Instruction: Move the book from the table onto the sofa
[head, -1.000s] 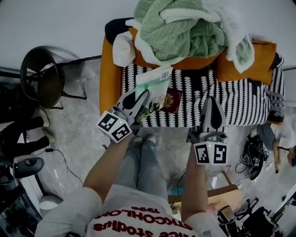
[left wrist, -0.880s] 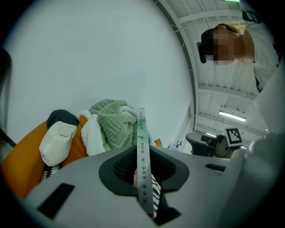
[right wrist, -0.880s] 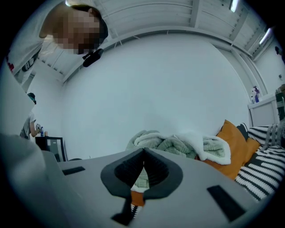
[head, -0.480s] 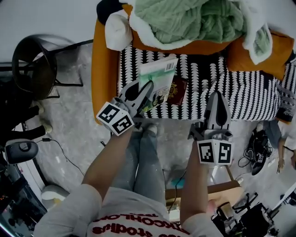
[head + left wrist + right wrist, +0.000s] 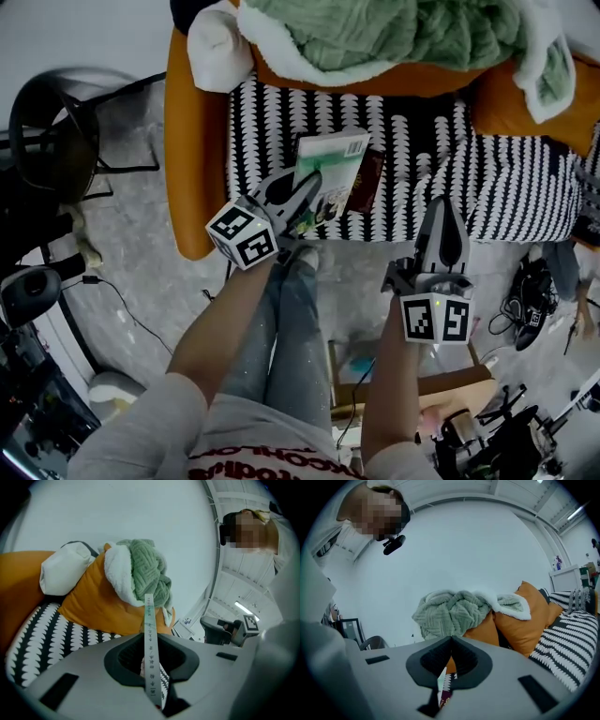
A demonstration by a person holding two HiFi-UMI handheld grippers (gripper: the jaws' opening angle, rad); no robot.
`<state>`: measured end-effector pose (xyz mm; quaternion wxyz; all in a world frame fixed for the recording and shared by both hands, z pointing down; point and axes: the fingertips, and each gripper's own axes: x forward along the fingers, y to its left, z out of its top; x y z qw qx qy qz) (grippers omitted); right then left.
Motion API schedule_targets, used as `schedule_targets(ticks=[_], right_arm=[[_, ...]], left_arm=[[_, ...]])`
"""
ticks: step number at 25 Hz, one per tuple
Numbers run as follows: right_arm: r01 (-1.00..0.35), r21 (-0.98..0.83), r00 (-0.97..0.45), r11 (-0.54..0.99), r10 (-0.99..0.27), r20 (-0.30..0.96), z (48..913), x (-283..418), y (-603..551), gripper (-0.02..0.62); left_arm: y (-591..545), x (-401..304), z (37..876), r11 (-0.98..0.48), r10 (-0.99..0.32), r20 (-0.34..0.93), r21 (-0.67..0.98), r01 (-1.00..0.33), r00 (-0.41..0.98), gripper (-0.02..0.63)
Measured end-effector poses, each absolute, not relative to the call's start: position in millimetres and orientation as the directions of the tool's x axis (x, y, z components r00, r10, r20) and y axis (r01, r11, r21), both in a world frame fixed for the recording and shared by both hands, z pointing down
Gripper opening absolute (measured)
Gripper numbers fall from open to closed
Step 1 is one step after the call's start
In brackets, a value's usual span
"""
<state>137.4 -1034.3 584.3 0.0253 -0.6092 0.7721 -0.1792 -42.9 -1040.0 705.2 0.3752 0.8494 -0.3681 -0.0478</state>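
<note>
- One book [image 5: 333,164]: pinched at its near edge in my left claw [image 5: 302,192], over the sofa [image 5: 506,202] seat, long axis running away from me.
- Right claw [image 5: 442,208]: closed, empty, short of the seat.

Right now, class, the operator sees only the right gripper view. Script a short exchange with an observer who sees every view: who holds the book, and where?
Operator: Who has the book?
Observer: The left tongs are shut on the green book, its spine between them.
Operator: Where is it?
Observer: Over the striped sofa seat, next to a dark red booklet lying there. I cannot tell whether it touches the seat.
</note>
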Motion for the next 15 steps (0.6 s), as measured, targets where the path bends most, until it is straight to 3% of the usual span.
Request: schedule_targets(ticks=[7,15], right_arm=[[-0.93,-0.32,-0.261,0.182,-0.939,0.222,633,145,-1042,0.028],[-0.933,-0.283,-0.294,0.224,-0.927,0.235,640,133,-1029,0.028]], left_arm=[[-1047,-15,764,-0.369,-0.565,0.171,0.823,-0.432,0.807,0.072],[-1038,-13,801,-0.402,-0.467,0.34,0.741,-0.538,0.816,0.072]])
